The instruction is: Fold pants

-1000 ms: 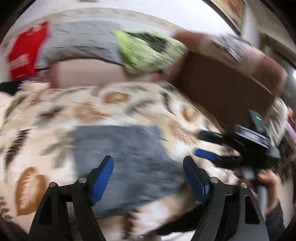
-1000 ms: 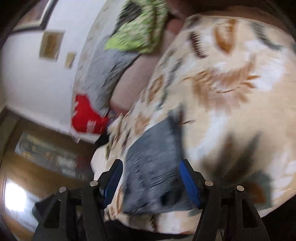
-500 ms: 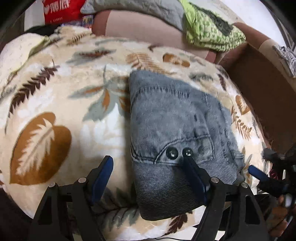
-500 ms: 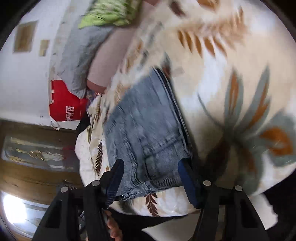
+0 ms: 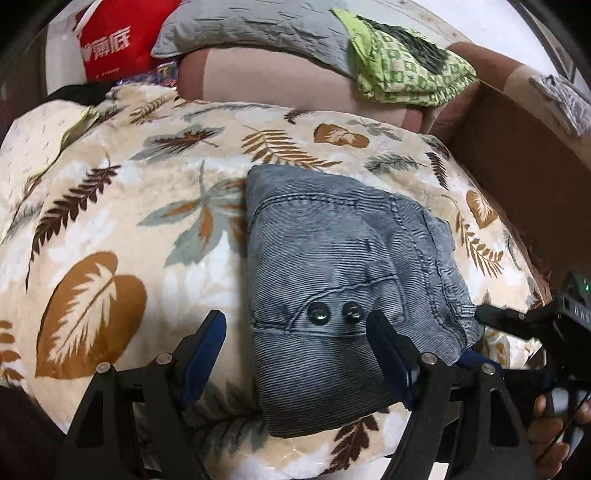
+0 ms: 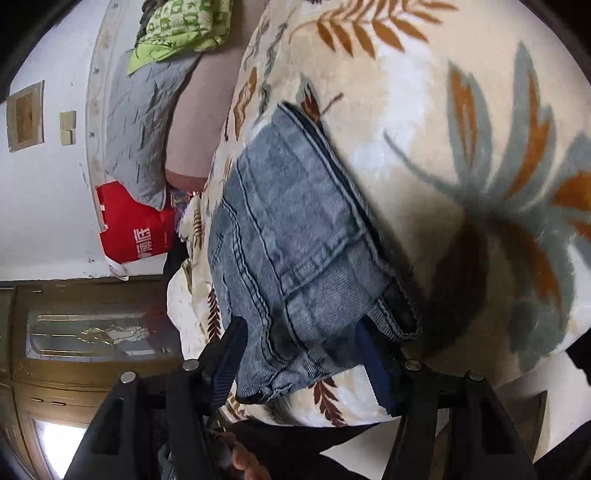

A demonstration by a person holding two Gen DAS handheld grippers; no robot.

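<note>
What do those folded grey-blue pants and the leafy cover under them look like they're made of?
The pants look like washed denim or fine corduroy: faded grey-blue, fine ribbed weave, topstitched seams, two dark glossy buttons. The leaf-print blanket looks like plush fleece: soft, fuzzy, slightly shiny pile. Neither is certain from looks alone.

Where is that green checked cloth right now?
In the left wrist view the green checked cloth lies at the upper right, behind the leaf-print blanket, overlapping the grey pillow.

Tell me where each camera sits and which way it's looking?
Left wrist: on the left gripper, looking across the folded jeans on the leaf blanket; right gripper shows.
Right wrist: on the right gripper, tilted sideways over the jeans; only its fingers show.
Shared: jeans, blanket, red bag, green cloth.
</note>
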